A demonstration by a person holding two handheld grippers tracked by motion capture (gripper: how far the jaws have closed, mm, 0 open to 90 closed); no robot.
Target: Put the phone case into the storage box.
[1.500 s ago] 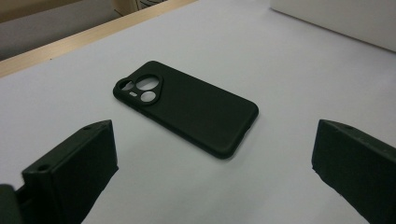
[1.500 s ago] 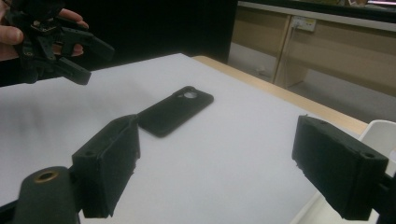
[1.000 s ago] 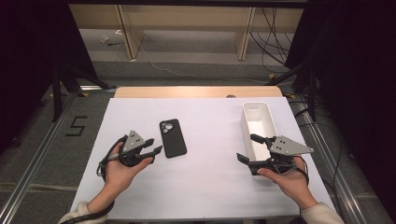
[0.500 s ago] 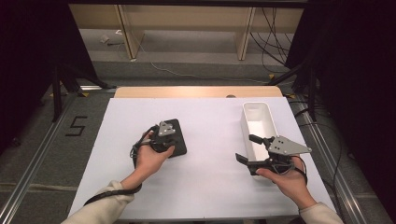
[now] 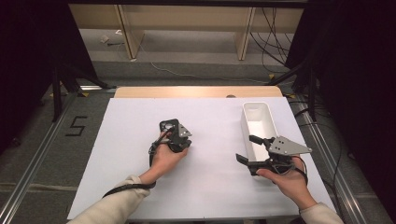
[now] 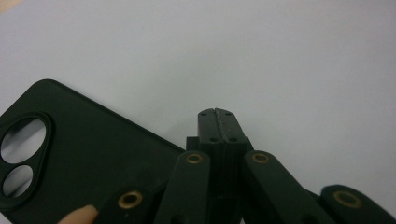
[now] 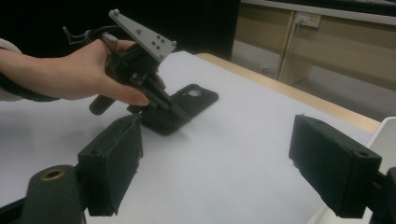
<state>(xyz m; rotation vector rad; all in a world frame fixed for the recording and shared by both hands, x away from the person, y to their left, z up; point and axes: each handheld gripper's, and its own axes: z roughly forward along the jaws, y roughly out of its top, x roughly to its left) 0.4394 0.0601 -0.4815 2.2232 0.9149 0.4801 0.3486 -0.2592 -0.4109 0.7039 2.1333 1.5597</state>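
Note:
A black phone case [image 5: 167, 125] lies flat on the white table [image 5: 210, 186], camera cutout at its far end. My left gripper [image 5: 184, 142] is over the case's near right part, pointing down. In the left gripper view its jaws are pressed together with nothing between them, and the gripper [image 6: 217, 122] has its tips at the table just past the case's [image 6: 88, 158] long edge. From the right gripper view, the left gripper [image 7: 159, 103] meets the case [image 7: 189, 106] at its near end. My right gripper [image 5: 246, 148] [image 7: 233, 163] hovers open and empty beside a white bin [image 5: 258, 122].
The long white bin [image 7: 386, 135] stands at the table's right side, beside my right hand. A wooden strip [image 5: 196, 91] runs along the table's far edge. Metal rails [image 5: 32, 158] flank the table on the floor.
My left hand has moved right from beside the phone case to over it and dropped lower, and its jaws have closed. The right gripper has stayed put.

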